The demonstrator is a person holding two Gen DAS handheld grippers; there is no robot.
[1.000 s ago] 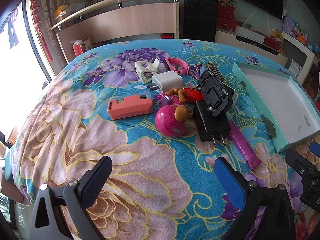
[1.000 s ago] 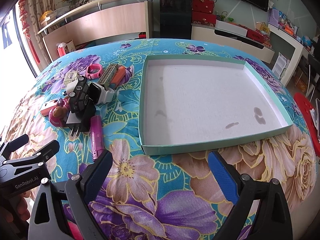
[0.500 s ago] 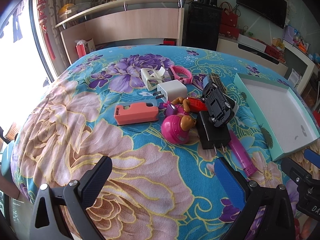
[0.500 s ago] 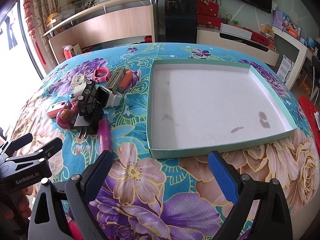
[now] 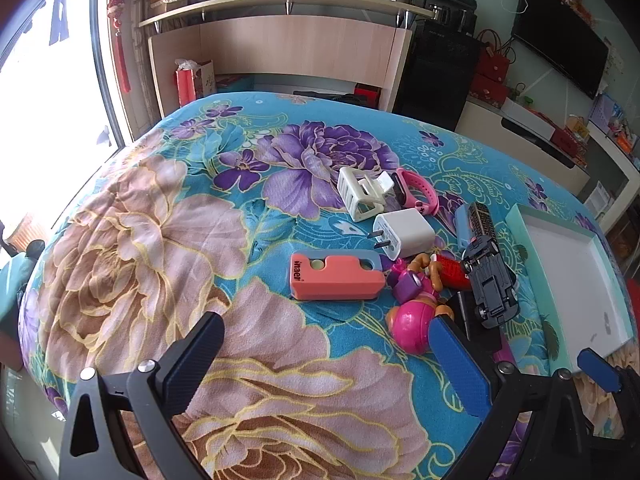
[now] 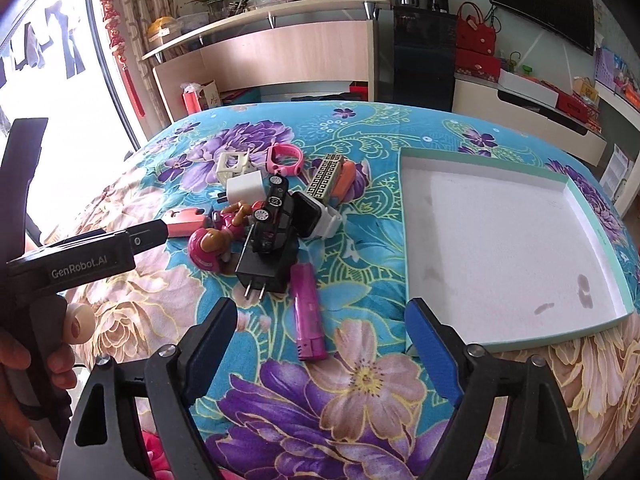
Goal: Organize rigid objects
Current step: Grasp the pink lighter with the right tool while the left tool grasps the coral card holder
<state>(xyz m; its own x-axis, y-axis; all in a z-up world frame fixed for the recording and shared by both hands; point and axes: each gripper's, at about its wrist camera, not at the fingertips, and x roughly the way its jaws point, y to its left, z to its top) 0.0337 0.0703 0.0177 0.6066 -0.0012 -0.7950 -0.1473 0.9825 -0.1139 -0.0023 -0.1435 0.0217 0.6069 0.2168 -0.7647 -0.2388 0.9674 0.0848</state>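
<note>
grippers over the floral bed cover, nothing held.
right gripper (image 6: 320, 344) jaws apart, just narrowing, empty; left gripper (image 5: 326, 350) jaws apart. purple lighter (image 6: 307, 316) nearest: light, stiff, slick; pinch across its mid-body. tray (image 6: 408, 248) toward the right edge.

We hold left gripper (image 5: 326, 354) angled down, jaws wide apart, nothing between, our right gripper (image 6: 322, 342) angled down, jaws just been closing partway, nothing between, left hand (image 6: 24, 364) wrapped round its handle
</note>
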